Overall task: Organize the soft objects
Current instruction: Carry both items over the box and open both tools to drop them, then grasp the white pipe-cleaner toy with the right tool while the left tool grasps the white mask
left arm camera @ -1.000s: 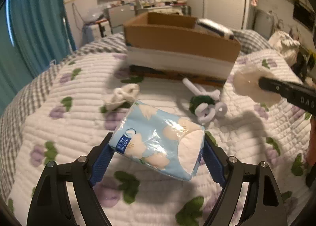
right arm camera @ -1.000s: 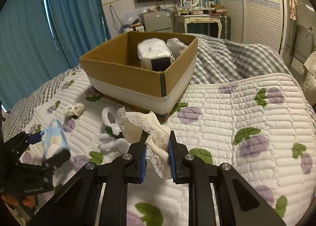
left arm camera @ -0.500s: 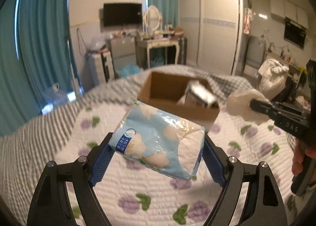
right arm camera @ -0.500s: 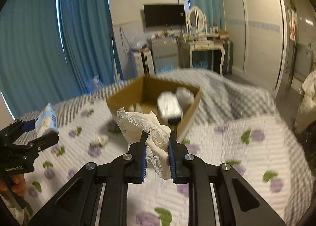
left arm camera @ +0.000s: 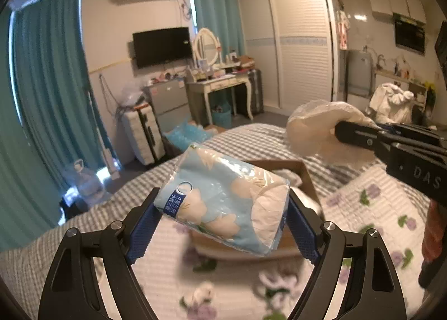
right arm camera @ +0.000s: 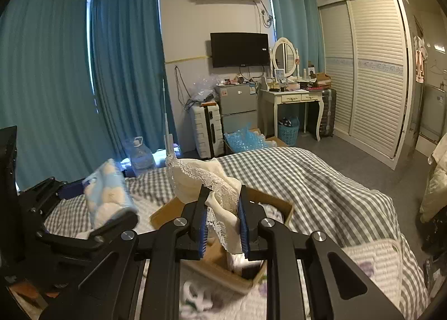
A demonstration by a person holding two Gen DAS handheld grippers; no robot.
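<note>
While left fingers (left arm camera: pixel 222 222) pinch the tissue pack (left arm camera: pixel 223 202) and right fingers (right arm camera: pixel 222 219) the lace cloth (right arm camera: pixel 206 183), both could miss the box (right arm camera: pixel 279 205); cloth may snag.

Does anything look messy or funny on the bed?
Yes. A few small white soft things lie loose on the quilt in front of the cardboard box, not inside it. They're too blurry to tell what they are.

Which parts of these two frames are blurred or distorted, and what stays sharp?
Left wrist view: the tissue pack in the left gripper is sharp, while the quilt below smears and walls bow from the fisheye. Right wrist view: the lace cloth in the right gripper is crisp; the cardboard box and white items at the bottom edge are soft.
</note>
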